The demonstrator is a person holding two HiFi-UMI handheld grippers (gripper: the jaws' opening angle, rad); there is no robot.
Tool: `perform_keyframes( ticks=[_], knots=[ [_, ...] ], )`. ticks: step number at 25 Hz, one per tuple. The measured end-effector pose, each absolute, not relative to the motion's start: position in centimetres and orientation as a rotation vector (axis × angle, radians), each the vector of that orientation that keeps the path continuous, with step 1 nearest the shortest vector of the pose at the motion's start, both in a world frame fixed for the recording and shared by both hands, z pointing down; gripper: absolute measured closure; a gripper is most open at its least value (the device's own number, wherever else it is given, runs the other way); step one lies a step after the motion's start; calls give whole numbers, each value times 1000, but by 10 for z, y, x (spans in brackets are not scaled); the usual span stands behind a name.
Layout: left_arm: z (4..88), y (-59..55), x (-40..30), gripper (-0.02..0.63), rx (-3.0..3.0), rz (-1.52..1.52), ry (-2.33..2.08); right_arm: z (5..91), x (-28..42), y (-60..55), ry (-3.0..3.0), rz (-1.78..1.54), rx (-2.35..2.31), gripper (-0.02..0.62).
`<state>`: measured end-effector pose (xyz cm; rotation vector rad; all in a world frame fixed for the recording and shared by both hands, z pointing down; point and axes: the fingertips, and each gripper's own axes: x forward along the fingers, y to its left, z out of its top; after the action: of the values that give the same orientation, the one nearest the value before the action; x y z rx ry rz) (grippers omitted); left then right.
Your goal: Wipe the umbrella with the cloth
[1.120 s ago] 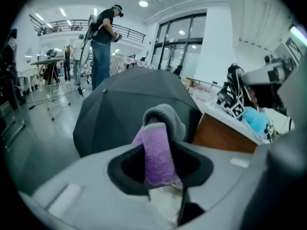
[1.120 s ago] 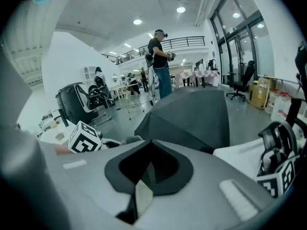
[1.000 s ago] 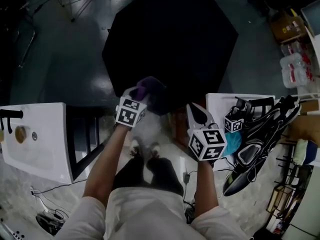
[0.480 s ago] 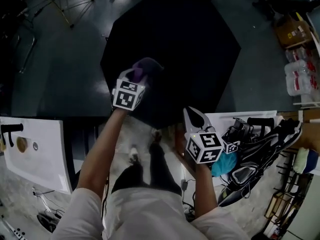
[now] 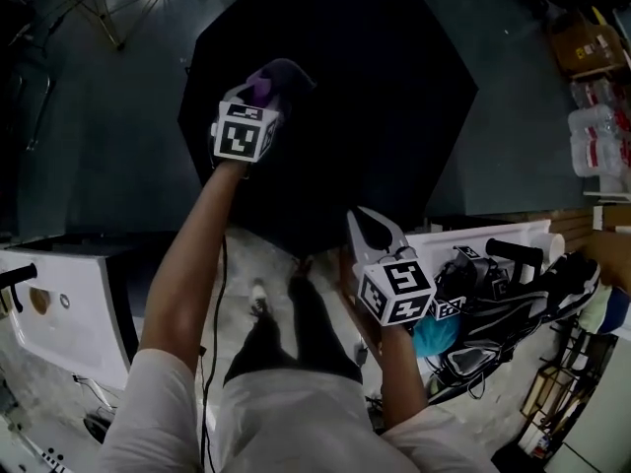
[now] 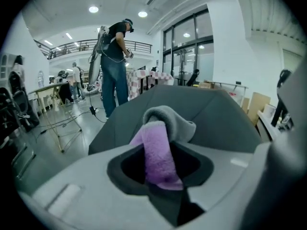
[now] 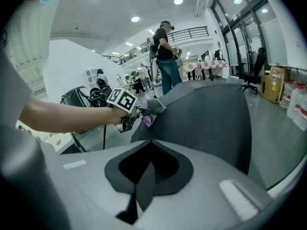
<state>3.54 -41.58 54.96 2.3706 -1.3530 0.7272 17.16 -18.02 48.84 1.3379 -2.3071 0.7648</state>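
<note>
At far left on the umbrella (image 5: 375, 87), the outstretched left gripper (image 5: 260, 87) clamps the cloth (image 5: 284, 73); the right gripper (image 5: 370, 229) hangs by its near rim, jaws together, empty.

no words, brands or numbers can be read in any of the views. only square black-and-white marker patterns are seen, and no letters or digits can be made out in them. they are printed on the marker cube (image 5: 243, 133) of the left gripper (image 5: 262, 87), on the marker cube (image 5: 397, 291) of the right gripper (image 5: 367, 227), and on a third, smaller cube (image 5: 449, 307) lying among the dark gear just beside the right one. in the right gripper view the left cube's pattern is seen again, equally wordless.
</note>
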Motion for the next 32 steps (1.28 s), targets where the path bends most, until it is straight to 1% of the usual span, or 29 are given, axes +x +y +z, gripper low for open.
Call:
perform_keyframes(
  ticks=[6, 13, 20, 32],
  knots=[
    [555, -409, 51, 474, 2375, 692, -1342, 498, 187, -189, -2281, 788, 1366, 590],
    [559, -372, 69, 474, 2440, 715, -1245, 493, 187, -176, -2263, 763, 1400, 591],
    [568, -325, 78, 474, 2499, 771, -1155, 493, 172, -143, -2238, 758, 1450, 589],
    [609, -240, 103, 474, 2564, 883, -960, 515, 165, -58, -2134, 800, 1570, 591]
  ],
)
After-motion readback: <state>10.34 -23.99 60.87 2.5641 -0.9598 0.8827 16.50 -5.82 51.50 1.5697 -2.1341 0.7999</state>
